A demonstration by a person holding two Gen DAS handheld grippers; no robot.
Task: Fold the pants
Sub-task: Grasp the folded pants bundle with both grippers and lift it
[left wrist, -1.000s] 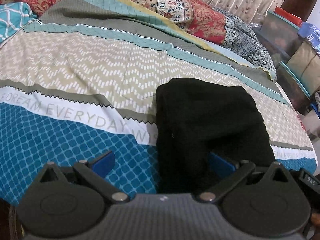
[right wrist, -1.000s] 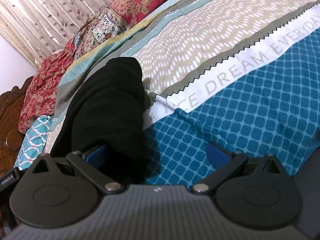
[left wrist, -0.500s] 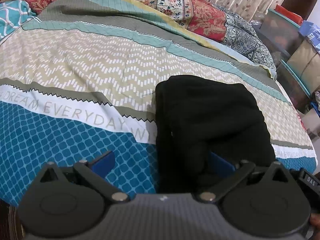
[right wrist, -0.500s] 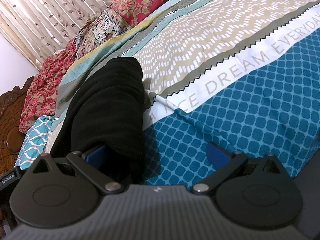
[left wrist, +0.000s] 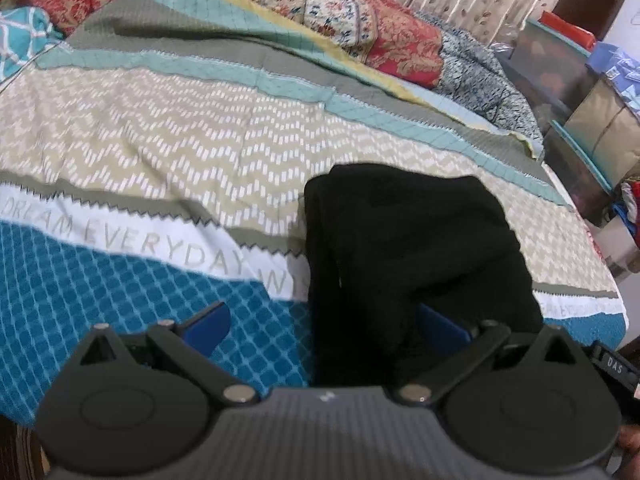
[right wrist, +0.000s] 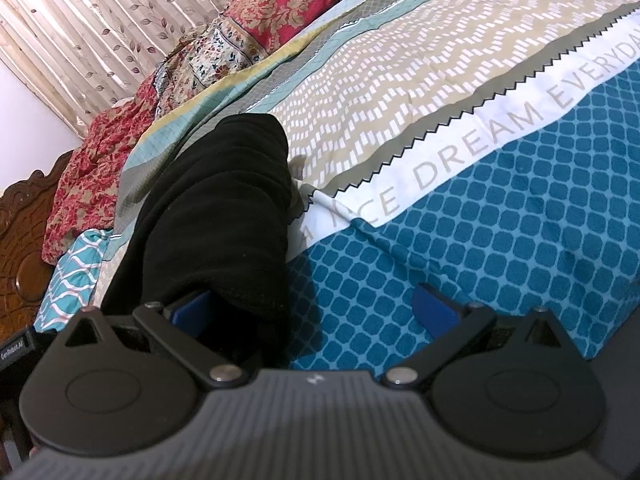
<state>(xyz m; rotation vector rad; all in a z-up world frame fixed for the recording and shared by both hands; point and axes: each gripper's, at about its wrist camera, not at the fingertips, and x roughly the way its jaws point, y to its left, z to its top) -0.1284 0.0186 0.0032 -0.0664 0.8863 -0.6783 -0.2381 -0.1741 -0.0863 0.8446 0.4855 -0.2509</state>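
Lying folded: black pants (left wrist: 408,248) on bedspread (left wrist: 160,152) | both tongs spread wide

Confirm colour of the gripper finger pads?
Blue pads on black linkages, on both grippers. Clearest in the right wrist view, against the teal bedsheet.

A bedroom in a home.

A bed (left wrist: 160,152) fills most of both views, covered by a patterned bedsheet (right wrist: 500,208) printed with the words "DREAM EVERYDAY". A floral quilt (left wrist: 380,28) lies bunched along its far side. Leaf-print curtains (right wrist: 80,32) hang behind, a carved wooden headboard (right wrist: 20,232) stands at one end, and storage bins (left wrist: 560,64) sit beside the bed.
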